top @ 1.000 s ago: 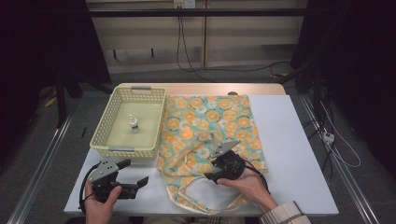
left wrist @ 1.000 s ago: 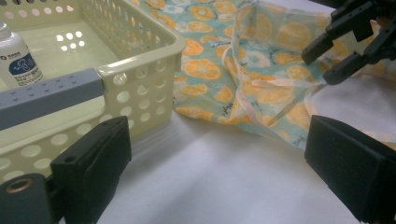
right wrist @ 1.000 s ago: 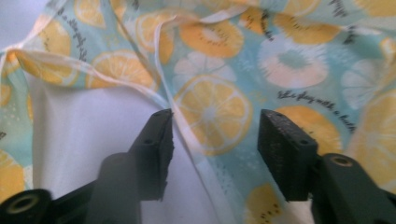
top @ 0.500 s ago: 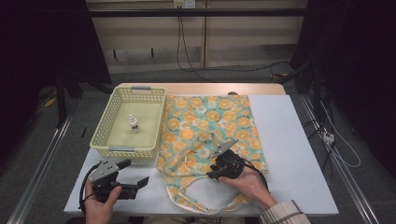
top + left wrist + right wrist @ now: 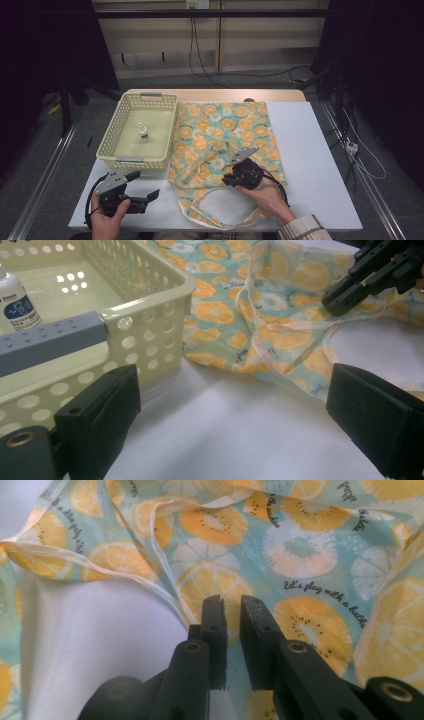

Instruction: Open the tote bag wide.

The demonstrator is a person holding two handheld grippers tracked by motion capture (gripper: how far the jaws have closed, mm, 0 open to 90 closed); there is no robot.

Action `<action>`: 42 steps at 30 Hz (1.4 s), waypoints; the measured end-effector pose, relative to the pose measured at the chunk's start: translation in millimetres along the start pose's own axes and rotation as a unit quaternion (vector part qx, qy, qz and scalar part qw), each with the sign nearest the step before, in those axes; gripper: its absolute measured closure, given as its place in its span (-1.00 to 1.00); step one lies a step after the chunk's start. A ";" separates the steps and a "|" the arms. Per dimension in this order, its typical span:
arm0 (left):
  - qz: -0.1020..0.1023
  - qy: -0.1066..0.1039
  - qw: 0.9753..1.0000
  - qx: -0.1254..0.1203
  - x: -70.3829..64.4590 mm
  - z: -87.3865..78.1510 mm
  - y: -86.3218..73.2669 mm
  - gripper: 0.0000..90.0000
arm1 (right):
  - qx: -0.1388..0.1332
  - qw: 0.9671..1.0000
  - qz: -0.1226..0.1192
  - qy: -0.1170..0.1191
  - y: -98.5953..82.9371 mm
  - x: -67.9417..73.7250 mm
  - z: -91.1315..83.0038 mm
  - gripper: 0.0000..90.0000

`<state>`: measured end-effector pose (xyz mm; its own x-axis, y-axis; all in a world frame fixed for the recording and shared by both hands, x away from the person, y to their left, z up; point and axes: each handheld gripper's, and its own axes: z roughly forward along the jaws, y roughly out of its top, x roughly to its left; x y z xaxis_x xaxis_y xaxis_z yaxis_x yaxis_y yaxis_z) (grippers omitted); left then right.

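The white table (image 5: 320,165) carries all items. A fruit-print cloth bag (image 5: 220,135) lies flat across its middle, patterned with orange slices on a teal ground; its mouth and pale handle loops face the person's edge of the table. In the left gripper view the bag (image 5: 260,315) has a raised fold of its upper layer near the mouth.

A pale yellow perforated basket (image 5: 120,150) stands just left of the bag, touching or nearly touching its edge. Grey handles sit on both short walls. A small white bottle (image 5: 143,132) stands upright inside the basket, near its middle.

The right gripper (image 5: 231,176) rests on the bag's lower portion, close to the mouth, held from behind by the person's right hand (image 5: 265,192). In the right gripper view its jaws are nearly closed, with a narrow slot between them, and point down at the fabric (image 5: 300,570) beside a seam. Whether any cloth sits between the tips cannot be told.

The left gripper (image 5: 145,187) lies low over bare table in front of the basket's near wall, held by the left hand (image 5: 107,220). Its jaws stand wide apart and grip nothing.
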<state>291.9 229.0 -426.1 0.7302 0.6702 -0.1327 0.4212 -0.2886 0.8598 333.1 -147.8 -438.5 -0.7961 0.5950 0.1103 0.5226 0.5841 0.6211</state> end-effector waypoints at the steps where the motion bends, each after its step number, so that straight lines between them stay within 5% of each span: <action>1: 0.000 0.000 1.000 0.000 -0.1 -0.1 0.0 -0.84 | 0.003 1.000 -0.004 0.000 0.1 0.1 1.0 0.77; 10: 0.000 0.001 1.000 0.000 -0.2 -0.2 -0.2 -0.84 | -0.007 0.999 -0.022 0.024 2.0 11.3 4.1 0.45; 16: 0.000 0.000 1.000 0.000 -0.2 -0.2 -0.2 -0.84 | -0.003 1.000 -0.019 0.005 3.9 10.1 13.3 0.68; 23: 0.002 0.000 1.000 0.001 0.3 -0.5 -0.3 -0.84 | 0.012 1.000 -0.023 -0.004 0.6 8.7 16.1 0.64; 27: 0.006 -0.001 1.000 0.002 0.7 -1.0 -0.3 -0.84 | 0.013 0.999 -0.030 -0.011 -1.7 6.7 14.6 0.77; 37: 0.002 -0.003 1.000 0.002 0.4 -0.4 -0.5 -0.84 | 0.009 1.000 0.006 -0.015 -1.6 -0.6 13.8 1.00; 42: 0.003 -0.001 1.000 0.002 1.9 -0.5 -0.4 -0.84 | -0.048 0.998 0.036 -0.002 4.0 -4.9 -0.8 1.00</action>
<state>292.8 230.7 -426.4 0.7337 0.6672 -0.1287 0.4190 -0.2951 0.8587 338.8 -148.9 -435.9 -0.7565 0.6358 0.1534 0.5463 0.4853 0.6827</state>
